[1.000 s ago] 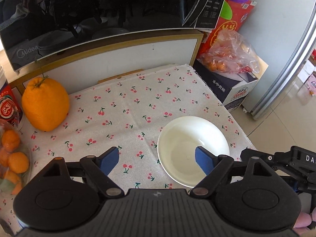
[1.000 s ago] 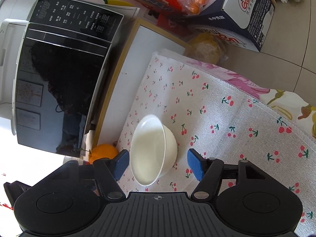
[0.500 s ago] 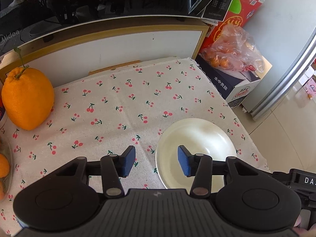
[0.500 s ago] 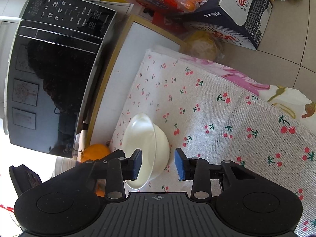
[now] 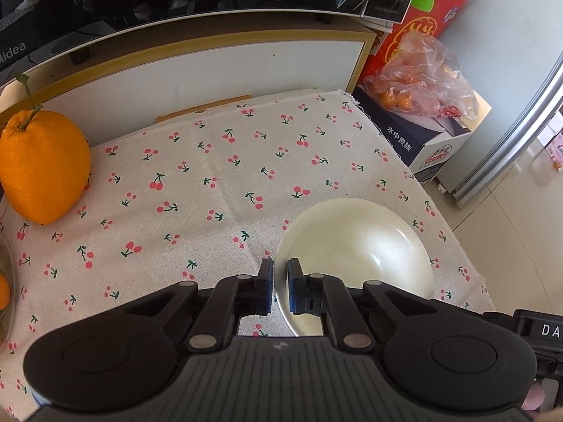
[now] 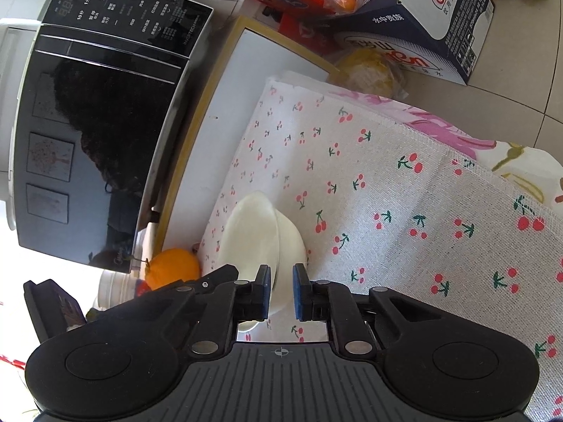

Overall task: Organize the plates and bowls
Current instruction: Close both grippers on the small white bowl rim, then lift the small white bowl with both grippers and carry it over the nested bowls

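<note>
A white bowl (image 5: 355, 242) sits on the cherry-print cloth (image 5: 218, 190) near its right edge. My left gripper (image 5: 280, 288) is shut on the bowl's near-left rim, one blue pad outside and one inside. In the right wrist view the same bowl (image 6: 260, 235) appears side-on, and my right gripper (image 6: 281, 292) is shut on its near rim. No plates are in view.
A large orange fruit (image 5: 42, 165) stands at the cloth's left. A black microwave (image 6: 105, 123) sits on a raised shelf (image 5: 211, 59) behind the cloth. A boxed carton (image 5: 418, 144) with a bag of oranges (image 5: 422, 77) stands on the floor at right.
Both grippers closed from wide open onto the bowl's rim. The left gripper also moved forward and right toward the bowl.
</note>
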Motion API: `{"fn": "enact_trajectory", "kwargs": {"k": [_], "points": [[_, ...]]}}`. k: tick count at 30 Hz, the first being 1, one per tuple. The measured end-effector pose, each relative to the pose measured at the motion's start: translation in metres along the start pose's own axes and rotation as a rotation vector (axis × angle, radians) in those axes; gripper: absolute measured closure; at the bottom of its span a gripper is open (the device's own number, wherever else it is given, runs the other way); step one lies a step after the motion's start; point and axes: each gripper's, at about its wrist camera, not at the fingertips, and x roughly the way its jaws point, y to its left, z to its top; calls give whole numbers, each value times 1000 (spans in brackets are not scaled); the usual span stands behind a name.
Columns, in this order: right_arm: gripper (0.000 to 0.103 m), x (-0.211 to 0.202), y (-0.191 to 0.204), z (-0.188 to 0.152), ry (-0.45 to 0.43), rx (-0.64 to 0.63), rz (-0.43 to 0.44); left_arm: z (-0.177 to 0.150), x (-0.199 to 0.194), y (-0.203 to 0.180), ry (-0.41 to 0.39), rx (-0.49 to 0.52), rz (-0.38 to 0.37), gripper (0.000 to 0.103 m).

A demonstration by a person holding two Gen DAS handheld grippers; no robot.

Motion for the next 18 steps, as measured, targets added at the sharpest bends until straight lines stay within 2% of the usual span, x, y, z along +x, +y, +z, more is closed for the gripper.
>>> {"fn": "enact_trajectory", "kwargs": {"k": [18], "points": [[96,-12,16,2,-16,-24,36,1,-17,-7,-32,19,18,97]]}}
